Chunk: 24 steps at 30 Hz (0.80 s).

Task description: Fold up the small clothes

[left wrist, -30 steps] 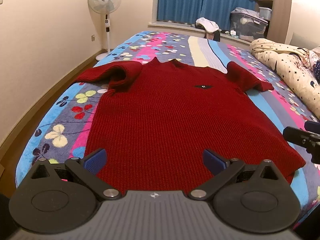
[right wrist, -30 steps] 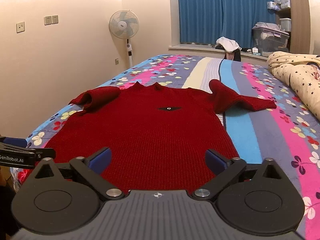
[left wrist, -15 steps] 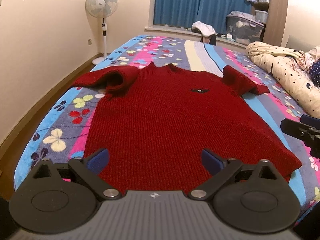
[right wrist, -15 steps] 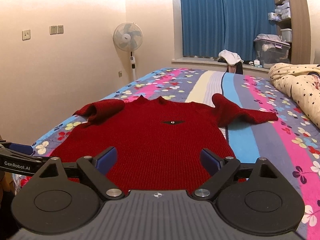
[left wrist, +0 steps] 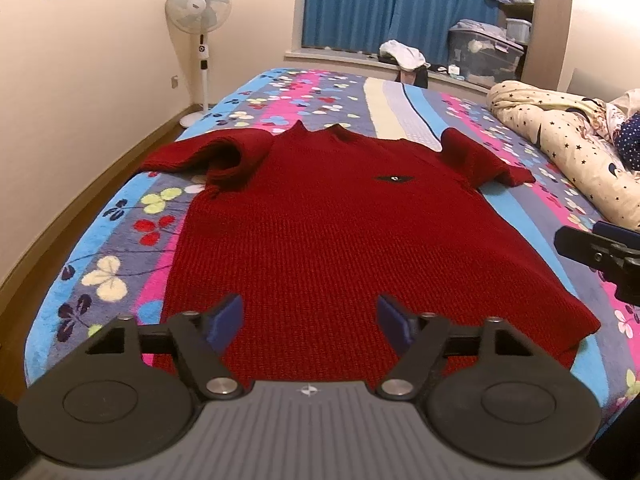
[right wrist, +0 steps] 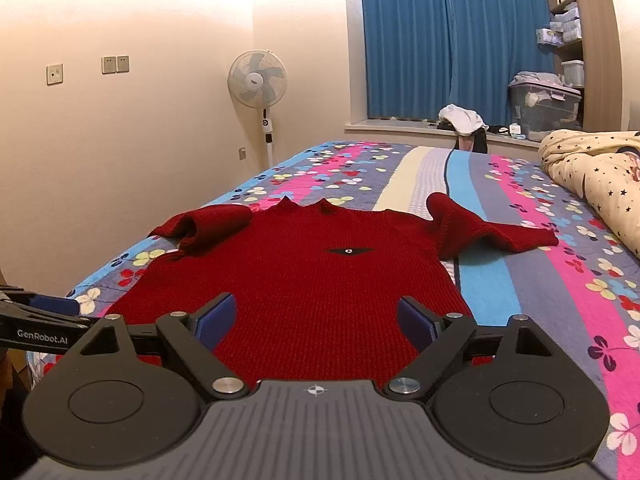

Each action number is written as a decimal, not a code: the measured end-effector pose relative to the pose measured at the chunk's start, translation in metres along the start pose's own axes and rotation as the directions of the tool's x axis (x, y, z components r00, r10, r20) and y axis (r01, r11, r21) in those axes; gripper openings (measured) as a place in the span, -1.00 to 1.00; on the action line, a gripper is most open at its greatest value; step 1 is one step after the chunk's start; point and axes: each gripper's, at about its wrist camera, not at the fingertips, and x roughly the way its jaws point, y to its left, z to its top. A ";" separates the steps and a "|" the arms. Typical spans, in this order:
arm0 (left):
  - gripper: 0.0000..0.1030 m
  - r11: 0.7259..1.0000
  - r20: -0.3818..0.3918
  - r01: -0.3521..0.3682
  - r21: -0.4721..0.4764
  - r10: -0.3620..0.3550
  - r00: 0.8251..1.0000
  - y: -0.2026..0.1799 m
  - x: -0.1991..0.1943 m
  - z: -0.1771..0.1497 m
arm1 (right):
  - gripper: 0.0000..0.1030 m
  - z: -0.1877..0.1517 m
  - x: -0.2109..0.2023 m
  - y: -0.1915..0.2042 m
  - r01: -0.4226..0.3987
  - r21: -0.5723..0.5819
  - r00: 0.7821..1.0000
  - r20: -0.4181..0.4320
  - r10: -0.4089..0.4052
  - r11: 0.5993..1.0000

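Red sweater (left wrist: 320, 240) lies flat on the flowered bedspread (left wrist: 100, 264), hem nearest. Left gripper (left wrist: 310, 322) and right gripper (right wrist: 316, 322) hover over the hem, jaws apart and closing, nothing clamped.

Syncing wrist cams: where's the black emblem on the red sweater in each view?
Left wrist: black emblem right of centre, upper-middle, on the red sweater chest.
Right wrist: black emblem just right of centre, mid-height, on the red sweater.
Shared landmark: standing fan, against the wall left of the bed.
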 end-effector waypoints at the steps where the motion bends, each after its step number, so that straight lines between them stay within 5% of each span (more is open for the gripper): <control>1: 0.39 1.000 0.002 0.003 0.003 -0.003 1.000 -0.001 0.000 0.000 | 0.64 0.000 0.000 0.001 -0.003 0.001 1.000 0.000 0.003 1.000; 12: 0.22 0.999 0.047 -0.034 -0.012 0.034 0.998 0.003 0.005 0.012 | 0.31 0.008 0.020 0.001 -0.029 0.029 1.000 0.007 0.029 0.999; 15: 0.22 0.999 0.054 -0.040 -0.003 0.041 0.998 0.006 0.008 0.022 | 0.08 0.011 0.030 0.001 -0.031 0.054 0.999 0.011 0.031 0.998; 19: 0.22 0.997 0.103 -0.048 0.061 0.041 0.994 0.003 0.013 0.049 | -0.12 0.017 0.041 -0.001 -0.036 0.081 0.999 0.024 0.034 0.996; 24: 0.22 0.996 0.145 -0.024 0.081 0.012 0.989 0.002 0.033 0.097 | -0.12 0.026 0.050 0.004 -0.003 0.023 0.996 0.084 0.001 1.000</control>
